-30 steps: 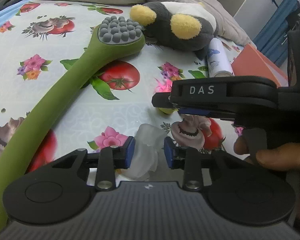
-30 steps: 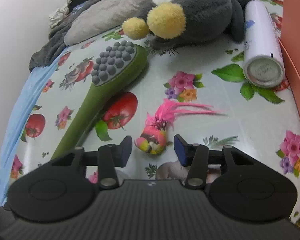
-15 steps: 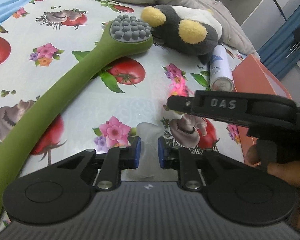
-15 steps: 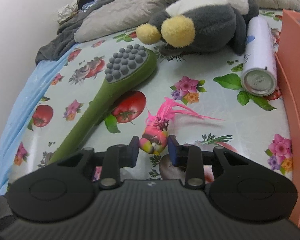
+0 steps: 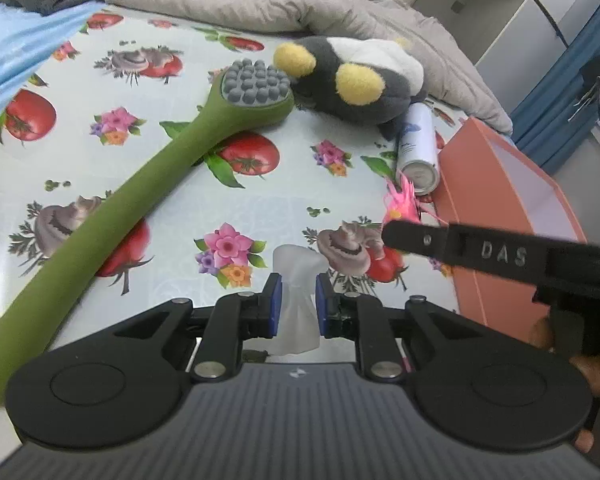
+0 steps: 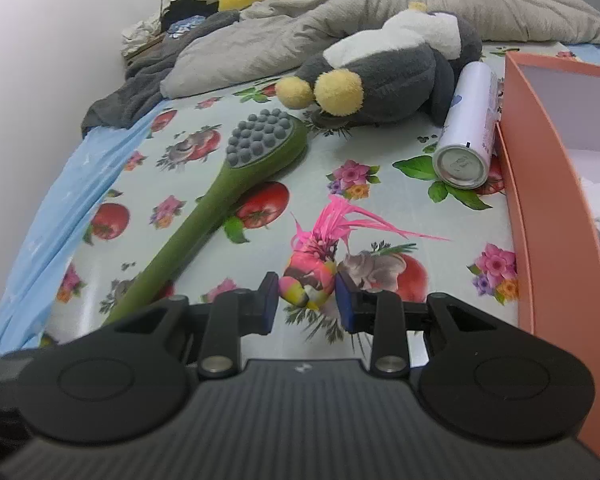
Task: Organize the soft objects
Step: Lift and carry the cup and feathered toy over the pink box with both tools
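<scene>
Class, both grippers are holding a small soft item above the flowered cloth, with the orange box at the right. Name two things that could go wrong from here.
1. The left gripper pinches the translucent soft piece only at a squashed waist; it might slip out.
2. The pink-tufted toy in the right gripper trails long strands that could snag on the orange box wall or brush the spray can.

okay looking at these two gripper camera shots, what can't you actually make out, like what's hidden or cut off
- Green massager: the handle's end leaves the left view's lower-left edge and goes behind the gripper body in the right view.
- Orange box: cut by the right edge of the right view; contents mostly unseen.
- Translucent soft piece: its lower part is hidden behind the left gripper.
- Plush toy: its face is turned away in both views.
</scene>
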{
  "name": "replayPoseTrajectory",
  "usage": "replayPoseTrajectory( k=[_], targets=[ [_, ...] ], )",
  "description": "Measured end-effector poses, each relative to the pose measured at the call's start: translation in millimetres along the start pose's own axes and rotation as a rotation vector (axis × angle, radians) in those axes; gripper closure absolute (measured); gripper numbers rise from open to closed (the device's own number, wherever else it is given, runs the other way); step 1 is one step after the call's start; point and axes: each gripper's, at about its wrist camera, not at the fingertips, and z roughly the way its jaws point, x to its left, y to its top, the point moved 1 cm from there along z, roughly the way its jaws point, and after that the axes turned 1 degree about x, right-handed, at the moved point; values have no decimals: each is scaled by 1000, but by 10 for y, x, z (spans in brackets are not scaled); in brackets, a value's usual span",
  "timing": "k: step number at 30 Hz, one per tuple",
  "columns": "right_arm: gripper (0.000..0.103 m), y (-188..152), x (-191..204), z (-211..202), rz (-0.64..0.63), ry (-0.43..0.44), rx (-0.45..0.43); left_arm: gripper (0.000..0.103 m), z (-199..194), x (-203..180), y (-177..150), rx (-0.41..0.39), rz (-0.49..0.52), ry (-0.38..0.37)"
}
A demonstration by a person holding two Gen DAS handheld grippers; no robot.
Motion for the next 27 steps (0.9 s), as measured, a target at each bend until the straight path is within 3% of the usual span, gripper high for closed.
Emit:
replayPoseTrajectory(
  k=[18,27],
  targets=[
    [69,-522,165,-882,-55,39,-15,82,-767,-286,-382,-67,20,18],
    [69,-524,178,-1302,-69,34,-88,82,-1111,-560,-291,-122,60,1]
  ],
)
